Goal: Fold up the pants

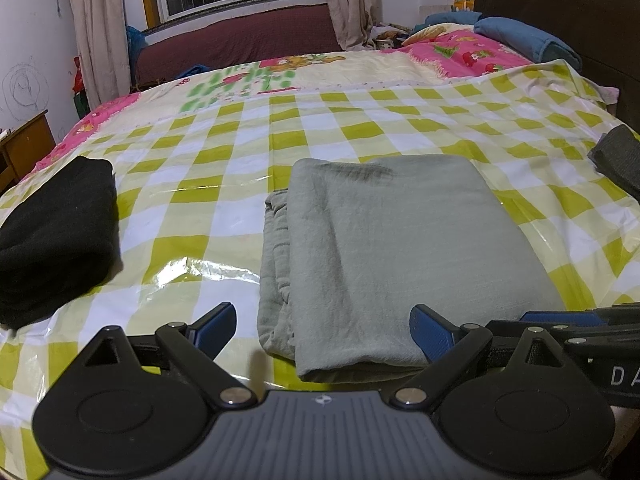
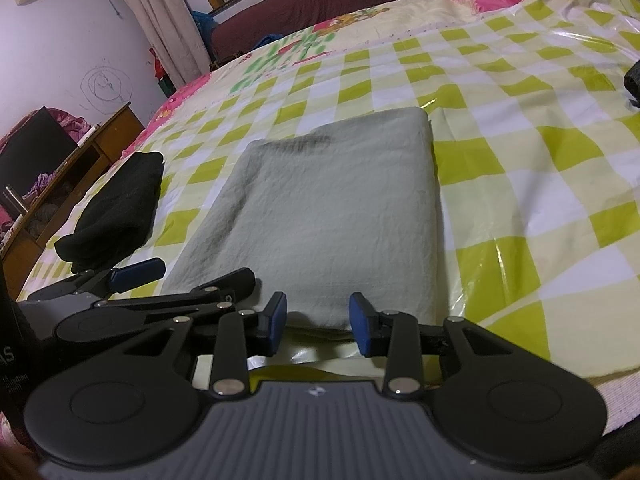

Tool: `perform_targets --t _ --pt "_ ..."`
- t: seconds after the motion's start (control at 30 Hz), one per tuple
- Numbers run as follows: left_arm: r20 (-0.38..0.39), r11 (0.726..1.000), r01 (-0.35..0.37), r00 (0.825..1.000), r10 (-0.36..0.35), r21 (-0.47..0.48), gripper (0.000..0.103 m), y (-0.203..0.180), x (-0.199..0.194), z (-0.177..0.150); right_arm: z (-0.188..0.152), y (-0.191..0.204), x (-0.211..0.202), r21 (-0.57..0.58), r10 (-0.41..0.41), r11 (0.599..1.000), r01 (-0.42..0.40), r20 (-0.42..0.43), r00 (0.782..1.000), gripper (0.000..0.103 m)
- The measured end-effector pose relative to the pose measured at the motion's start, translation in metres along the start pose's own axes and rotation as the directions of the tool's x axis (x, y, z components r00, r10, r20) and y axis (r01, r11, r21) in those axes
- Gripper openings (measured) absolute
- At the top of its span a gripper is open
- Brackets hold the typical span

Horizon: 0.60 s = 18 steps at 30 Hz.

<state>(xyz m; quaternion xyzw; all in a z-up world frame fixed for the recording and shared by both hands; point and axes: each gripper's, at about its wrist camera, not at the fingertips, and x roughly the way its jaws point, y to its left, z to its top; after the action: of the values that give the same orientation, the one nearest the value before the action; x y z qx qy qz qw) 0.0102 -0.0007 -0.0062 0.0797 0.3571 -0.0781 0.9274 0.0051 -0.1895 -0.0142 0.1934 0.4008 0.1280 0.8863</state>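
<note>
The grey-green pants lie folded into a flat rectangle on the checked plastic sheet over the bed; they also show in the right wrist view. My left gripper is open and empty at the pants' near edge, jaws wide apart. My right gripper is open and empty, just short of the pants' near edge. The left gripper also shows in the right wrist view, to the left of the right gripper, one pad beside the pants' left corner.
A folded black garment lies left of the pants, also in the right wrist view. A dark folded item sits at the right edge. Blue pillows and a dark headboard stand far right. A wooden desk stands left of the bed.
</note>
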Motion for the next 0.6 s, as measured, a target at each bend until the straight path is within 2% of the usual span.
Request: perform_targets --t 0.6 --pt "-0.002 1.000 -0.002 1.000 0.002 -0.007 0.103 0.0009 0.0002 -0.0002 0.0006 -0.0007 0.0010 -0.003 0.000 1.000 0.000 -0.005 1.000 0.036"
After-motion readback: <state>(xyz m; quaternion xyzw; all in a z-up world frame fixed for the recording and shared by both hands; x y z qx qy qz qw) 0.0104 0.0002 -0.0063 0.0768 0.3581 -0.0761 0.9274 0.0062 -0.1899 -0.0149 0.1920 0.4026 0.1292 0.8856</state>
